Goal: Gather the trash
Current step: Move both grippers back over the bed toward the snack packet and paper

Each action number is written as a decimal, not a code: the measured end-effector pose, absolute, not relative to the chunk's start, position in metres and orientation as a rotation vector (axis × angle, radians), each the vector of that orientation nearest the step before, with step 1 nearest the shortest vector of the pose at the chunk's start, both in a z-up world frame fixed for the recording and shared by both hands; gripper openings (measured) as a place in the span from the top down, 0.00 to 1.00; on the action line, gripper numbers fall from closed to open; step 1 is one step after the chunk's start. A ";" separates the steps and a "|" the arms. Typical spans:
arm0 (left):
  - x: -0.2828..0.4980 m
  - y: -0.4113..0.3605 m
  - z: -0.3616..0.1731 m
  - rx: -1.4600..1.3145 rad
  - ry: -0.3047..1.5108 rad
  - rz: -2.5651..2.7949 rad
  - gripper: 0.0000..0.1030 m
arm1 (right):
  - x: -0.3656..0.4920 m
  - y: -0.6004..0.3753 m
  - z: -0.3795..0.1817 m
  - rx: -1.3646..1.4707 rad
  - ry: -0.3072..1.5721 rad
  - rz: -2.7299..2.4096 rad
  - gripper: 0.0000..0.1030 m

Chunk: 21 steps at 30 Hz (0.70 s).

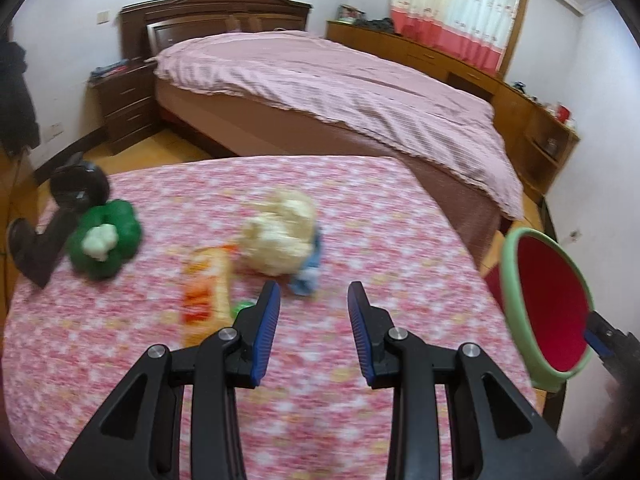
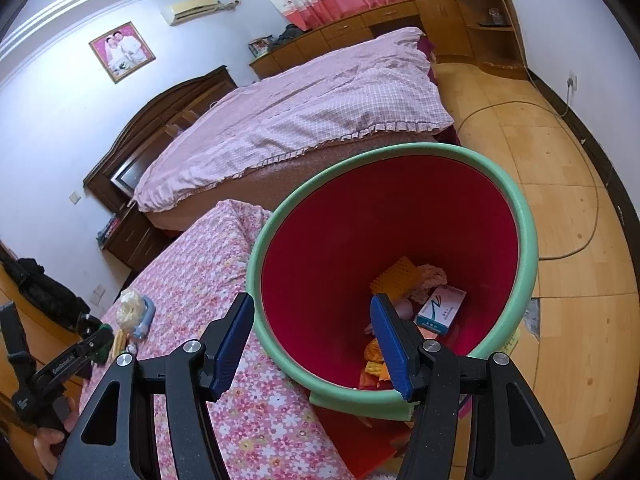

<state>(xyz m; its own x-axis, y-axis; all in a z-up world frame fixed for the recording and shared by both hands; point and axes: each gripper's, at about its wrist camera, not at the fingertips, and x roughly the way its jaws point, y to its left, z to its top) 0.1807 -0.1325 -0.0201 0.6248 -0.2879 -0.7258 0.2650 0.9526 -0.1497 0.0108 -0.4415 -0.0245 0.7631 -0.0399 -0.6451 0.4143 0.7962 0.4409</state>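
One bin (image 2: 516, 216), right tongs (image 2: 316, 336) clamped on its rim, left tongs (image 1: 314, 308) apart, perhaps five scraps on table (image 1: 120, 352).

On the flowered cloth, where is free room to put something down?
The flowered cloth is bare in front of the left gripper and toward the red bin. It is crowded around the cream wad, orange packet and green bag.
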 end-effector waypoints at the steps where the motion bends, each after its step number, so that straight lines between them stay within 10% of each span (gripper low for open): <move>1: 0.184 -0.127 -0.021 -0.030 0.840 -0.302 0.66 | 0.012 -0.440 -0.025 0.607 0.665 -0.266 0.39; 21: 0.241 -0.078 -0.076 -0.130 0.997 -0.194 0.55 | 0.017 -0.429 -0.034 0.600 0.692 -0.331 0.32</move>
<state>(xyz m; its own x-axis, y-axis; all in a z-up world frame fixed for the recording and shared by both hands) 0.2407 -0.0785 -0.0764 0.5275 -0.2215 -0.8202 0.1026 0.9750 -0.1974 0.0166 -0.4286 -0.0338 0.7284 -0.0892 -0.6793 0.4727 0.7831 0.4041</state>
